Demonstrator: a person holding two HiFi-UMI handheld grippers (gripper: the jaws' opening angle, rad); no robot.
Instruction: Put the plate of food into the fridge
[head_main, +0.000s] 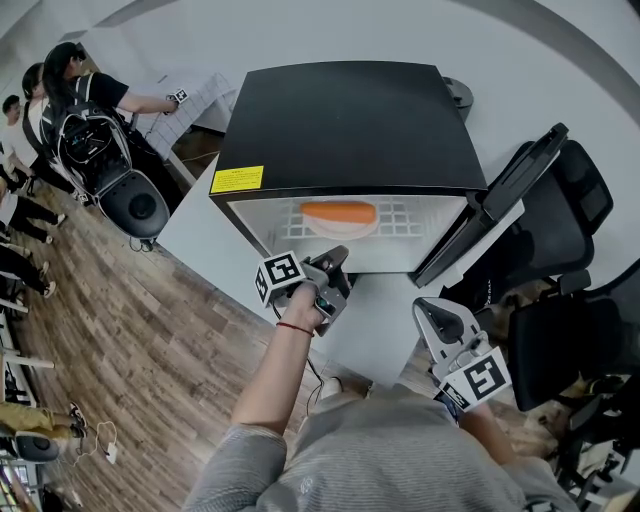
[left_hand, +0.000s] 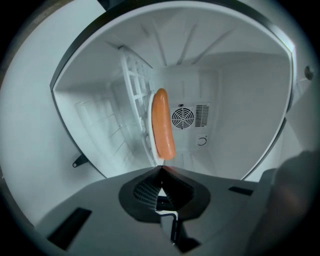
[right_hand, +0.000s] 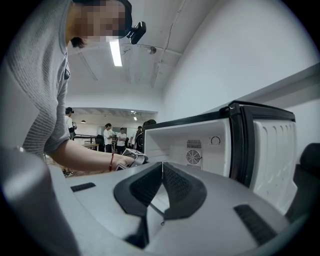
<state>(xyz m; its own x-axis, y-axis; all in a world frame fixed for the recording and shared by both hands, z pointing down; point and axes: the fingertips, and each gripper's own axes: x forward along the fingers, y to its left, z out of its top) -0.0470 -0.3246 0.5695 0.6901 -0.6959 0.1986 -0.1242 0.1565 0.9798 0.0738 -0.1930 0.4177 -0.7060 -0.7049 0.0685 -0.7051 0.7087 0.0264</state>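
Left claw (head_main: 336, 260): jaws fully together, with nothing between them. In the left gripper view the closed tips (left_hand: 160, 171) point into the open fridge (head_main: 345, 120) and sit just in front of the near rim of the plate (left_hand: 150, 127). Whether they touch the rim cannot be told. In the head view this claw is held at the mouth of the compartment, just short of the plate.

Right claw (head_main: 430, 310): jaws together and empty, as its own view confirms (right_hand: 161, 167). It is held clear of the fridge, in front of the open door (head_main: 495, 200), and touches nothing.

Plate (head_main: 340, 222): white, inside the fridge, resting on the white wire shelf (head_main: 400, 215) towards the front of the compartment. A single long orange food item (head_main: 338, 211) lies across it. No claw holds the plate.

Fridge: black casing, white interior, standing on a white surface (head_main: 195, 235). A round fan grille (left_hand: 182, 118) shows on the back wall behind the plate.
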